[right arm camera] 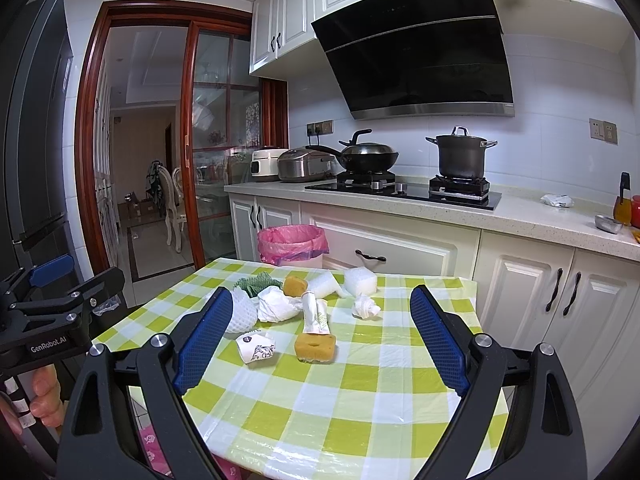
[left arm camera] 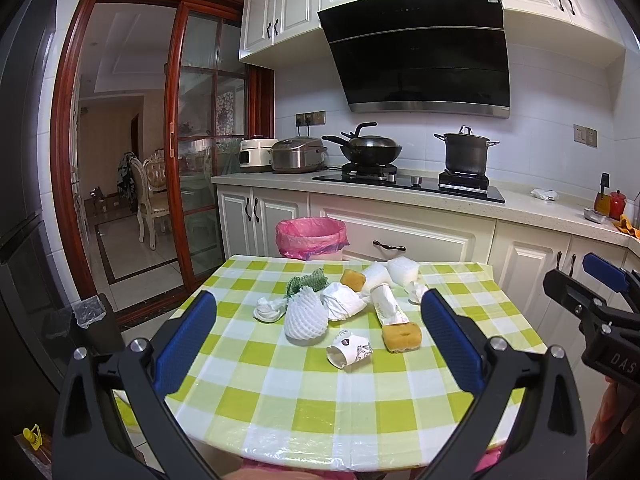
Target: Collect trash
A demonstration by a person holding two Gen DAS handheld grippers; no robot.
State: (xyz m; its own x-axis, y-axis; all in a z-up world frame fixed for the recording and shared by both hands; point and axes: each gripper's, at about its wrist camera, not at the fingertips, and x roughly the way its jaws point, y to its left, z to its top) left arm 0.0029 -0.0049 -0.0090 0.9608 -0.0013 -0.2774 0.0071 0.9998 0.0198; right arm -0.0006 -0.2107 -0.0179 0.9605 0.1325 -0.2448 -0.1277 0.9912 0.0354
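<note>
Trash lies in a loose heap on the green-checked table (left arm camera: 304, 408): a white foam net (left arm camera: 306, 316), a crushed paper cup (left arm camera: 349, 351), a yellow sponge (left arm camera: 402, 337), a long wrapper (left arm camera: 386, 304), crumpled white paper (left arm camera: 344, 300), green netting (left arm camera: 308, 281), a second sponge (left arm camera: 353, 279) and white foam (left arm camera: 403, 270). A bin with a pink liner (left arm camera: 311, 237) stands behind the table. My left gripper (left arm camera: 320, 320) is open and empty, held above the near side of the table. My right gripper (right arm camera: 322, 316) is open and empty, with the cup (right arm camera: 256, 346) and sponge (right arm camera: 315, 347) between its fingers in view.
White cabinets and a counter (left arm camera: 540, 212) run behind and to the right, with a wok (left arm camera: 370, 148), a pot (left arm camera: 466, 152) and two cookers (left arm camera: 298, 156). A sliding glass door (left arm camera: 200, 184) is at the left. A black fridge (right arm camera: 36, 128) is at the far left.
</note>
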